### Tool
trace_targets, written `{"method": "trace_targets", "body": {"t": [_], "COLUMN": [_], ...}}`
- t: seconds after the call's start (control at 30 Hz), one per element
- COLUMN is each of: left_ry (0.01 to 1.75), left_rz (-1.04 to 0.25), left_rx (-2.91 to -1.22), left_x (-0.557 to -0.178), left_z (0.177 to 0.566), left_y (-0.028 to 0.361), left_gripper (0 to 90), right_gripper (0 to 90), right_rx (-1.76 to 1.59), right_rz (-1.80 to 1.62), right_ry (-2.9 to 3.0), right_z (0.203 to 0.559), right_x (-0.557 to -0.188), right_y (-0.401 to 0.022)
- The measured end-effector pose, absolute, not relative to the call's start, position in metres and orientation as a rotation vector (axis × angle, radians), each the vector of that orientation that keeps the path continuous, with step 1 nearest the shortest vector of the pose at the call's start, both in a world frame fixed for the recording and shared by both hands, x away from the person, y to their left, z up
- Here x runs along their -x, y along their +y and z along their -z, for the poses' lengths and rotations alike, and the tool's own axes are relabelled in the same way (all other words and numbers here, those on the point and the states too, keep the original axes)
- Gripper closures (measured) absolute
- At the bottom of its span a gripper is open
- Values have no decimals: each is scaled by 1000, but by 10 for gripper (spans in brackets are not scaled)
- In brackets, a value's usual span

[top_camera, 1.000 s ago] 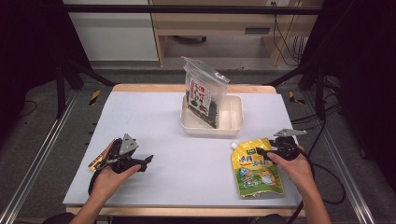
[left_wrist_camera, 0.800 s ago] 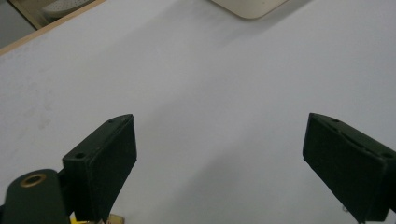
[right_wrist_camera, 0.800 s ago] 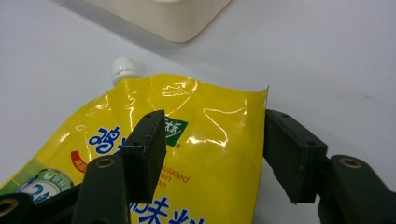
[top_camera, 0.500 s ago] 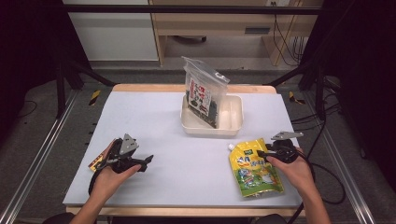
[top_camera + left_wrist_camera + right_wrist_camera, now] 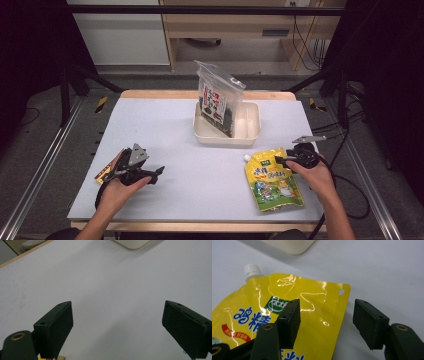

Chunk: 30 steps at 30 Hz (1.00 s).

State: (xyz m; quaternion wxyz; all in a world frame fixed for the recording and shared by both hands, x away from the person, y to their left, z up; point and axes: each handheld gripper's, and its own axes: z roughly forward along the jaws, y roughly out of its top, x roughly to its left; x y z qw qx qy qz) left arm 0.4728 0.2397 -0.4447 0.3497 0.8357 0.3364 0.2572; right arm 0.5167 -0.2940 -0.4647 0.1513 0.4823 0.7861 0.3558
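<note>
Yellow spout pouch [image 5: 272, 181] flat near table [image 5: 165, 125] front-right edge, bare surface leftward; right gripper [image 5: 325, 320] jaws just reopened, straddling pouch's corner, gripping nothing

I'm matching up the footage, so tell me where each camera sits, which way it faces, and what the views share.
High view: above the person's side, looking forward and down on the table; both forearms enter from below, left tool and right tool.
Left gripper view: rides on the left tool, looking along its open jaws over bare tabletop toward the cream tray.
Right gripper view: rides on the right tool, jaws apart over the yellow spout pouch.
Shared: the high view also shows the tray and pouch.
</note>
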Motion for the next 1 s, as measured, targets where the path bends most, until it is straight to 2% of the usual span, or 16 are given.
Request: {"method": "trace_targets", "body": {"t": [0.27, 0.43, 0.73, 0.77, 0.8, 0.9, 1.0], "left_ry": [871, 867, 869, 869, 868, 866, 866], "left_rz": [-663, -663, -661, -660, -660, -661, -662], "left_rx": [-2169, -2173, -2172, -2172, -2173, -2175, -2173], "left_x": [-473, -473, -473, -473, -473, -473, -473], "left_z": [446, 446, 446, 446, 446, 446, 446], "left_y": [239, 238, 238, 238, 238, 237, 238], "left_gripper": [98, 97, 98, 97, 97, 98, 98], "right_gripper": [352, 390, 380, 393, 445, 482, 585], "right_rx": [-1407, -1420, -1464, -1455, -1440, -1432, -1399], "right_rz": [-1012, -1047, -1031, -1029, -1029, -1015, -990], "right_ry": [2249, 2248, 2278, 2287, 2296, 2296, 2288], "right_z": [465, 464, 471, 471, 471, 469, 467], "right_x": [-528, -534, -539, -539, -538, -536, -533], "right_y": [-293, -290, -288, -288, -287, -285, -282]}}
